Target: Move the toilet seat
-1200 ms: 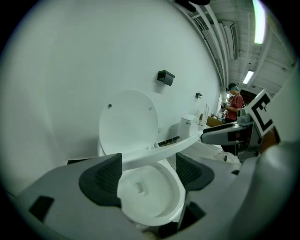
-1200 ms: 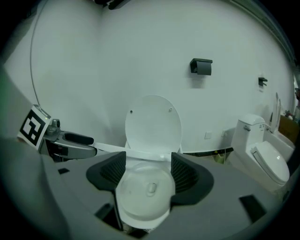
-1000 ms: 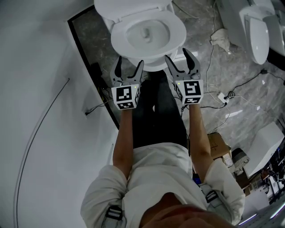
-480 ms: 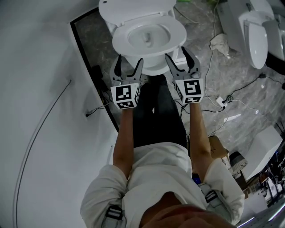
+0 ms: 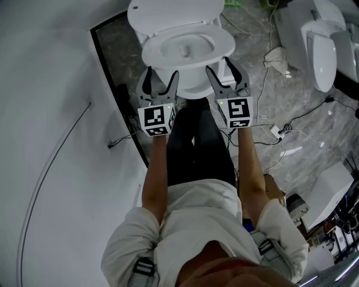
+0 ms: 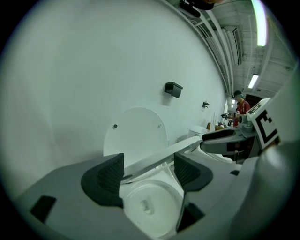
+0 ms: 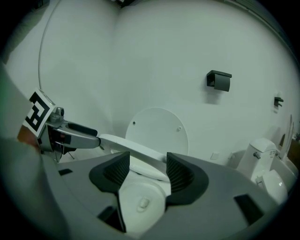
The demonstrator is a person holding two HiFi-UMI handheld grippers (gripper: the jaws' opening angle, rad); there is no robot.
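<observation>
The white toilet seat [image 5: 224, 42] rings the bowl [image 5: 190, 87] at the top of the head view, with the lid [image 5: 174, 11] upright behind it. My left gripper [image 5: 161, 75] and right gripper [image 5: 221, 67] sit side by side at the seat's front edge. In the left gripper view the seat [image 6: 154, 157] is tilted up off the bowl [image 6: 147, 206], crossing my left gripper [image 6: 147, 171] and running to the right gripper's finger [image 6: 220, 136]. In the right gripper view the seat [image 7: 126, 145] crosses my right gripper [image 7: 146, 171]. Both pairs of jaws have just been closing; the pads stand apart.
A white wall [image 5: 50, 112] stands close on the left, with a black fitting [image 7: 219, 80] on it. More toilets [image 5: 322, 39] stand at the right, with a rag [image 5: 277, 47], cables [image 5: 291, 120] and a cardboard box [image 5: 275, 182] on the grey floor. The person's legs fill the space below the bowl.
Both grippers have moved up the picture towards the toilet. The seat's ring looks flatter now, its front edge raised off the bowl.
</observation>
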